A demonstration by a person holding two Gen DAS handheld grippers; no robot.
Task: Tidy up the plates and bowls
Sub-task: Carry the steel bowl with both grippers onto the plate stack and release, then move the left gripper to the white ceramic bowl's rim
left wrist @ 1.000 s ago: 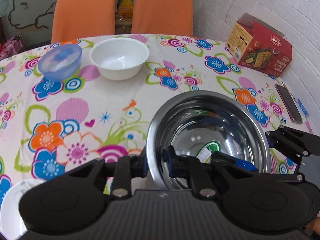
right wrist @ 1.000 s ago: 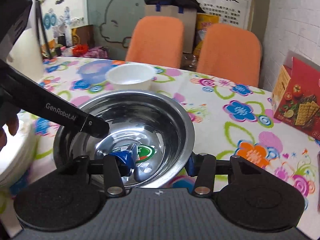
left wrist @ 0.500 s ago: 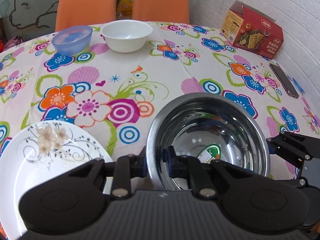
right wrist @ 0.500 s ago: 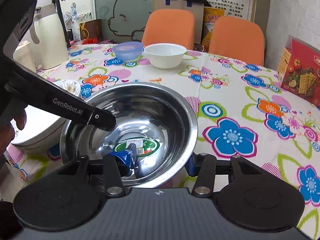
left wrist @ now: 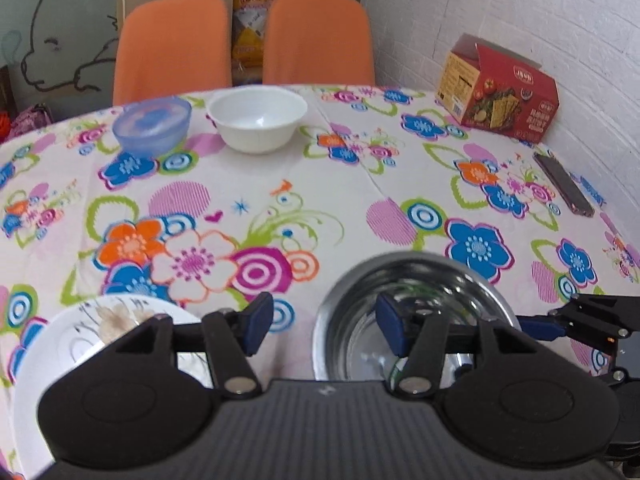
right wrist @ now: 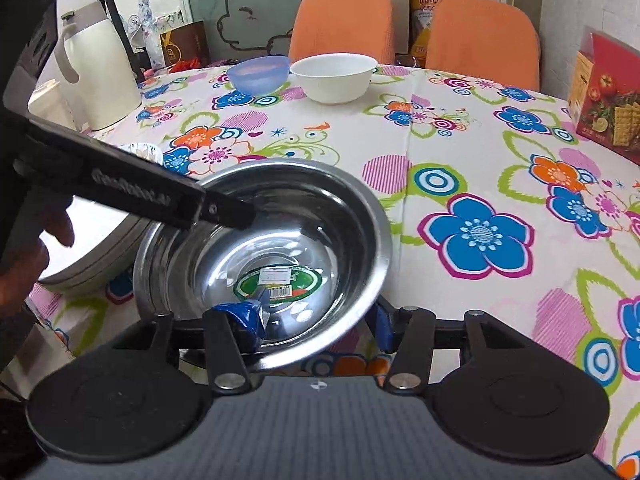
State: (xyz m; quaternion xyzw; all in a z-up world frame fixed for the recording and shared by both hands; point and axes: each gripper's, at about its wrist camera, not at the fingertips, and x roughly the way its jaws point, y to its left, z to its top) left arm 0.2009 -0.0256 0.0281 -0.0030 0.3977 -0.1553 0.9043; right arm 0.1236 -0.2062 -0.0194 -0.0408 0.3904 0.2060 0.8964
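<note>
A steel bowl [left wrist: 416, 280] [right wrist: 280, 216] rests on the flowered table near its front edge. My left gripper [left wrist: 322, 322] is open, its jaws straddling the bowl's left rim without gripping. My right gripper [right wrist: 316, 326] is open too, its jaws either side of the bowl's near right rim. A white flowered plate [left wrist: 80, 344] lies left of the bowl. A white bowl [left wrist: 258, 118] [right wrist: 334, 76] and a blue translucent bowl [left wrist: 152, 122] [right wrist: 258, 74] stand at the far side.
A red cracker box [left wrist: 498, 90] and a dark phone [left wrist: 562, 184] lie at the right by the brick wall. A white kettle [right wrist: 94, 72] stands at the left edge. Two orange chairs [left wrist: 248, 40] are behind the table.
My left gripper has opened and let go of the steel bowl's rim. The bowl has come down onto the table near the plate. The right gripper's jaws have spread wider around the rim.
</note>
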